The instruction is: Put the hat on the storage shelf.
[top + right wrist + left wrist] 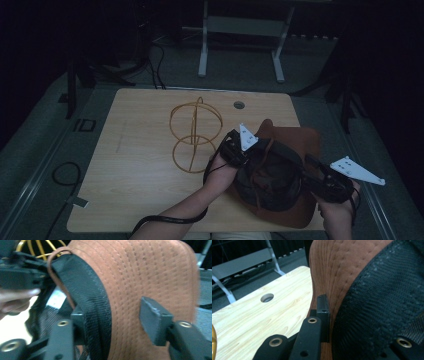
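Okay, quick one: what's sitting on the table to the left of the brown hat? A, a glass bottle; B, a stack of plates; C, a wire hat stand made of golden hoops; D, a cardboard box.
C: in the high view, golden wire hoops forming a stand rest on the wooden table, left of the brown hat.

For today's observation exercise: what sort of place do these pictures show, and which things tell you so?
Probably a dim lab or workshop set up for recording. A light wooden table with a cable hole stands on grey floor, cables trail beside it, and a metal frame stands behind.
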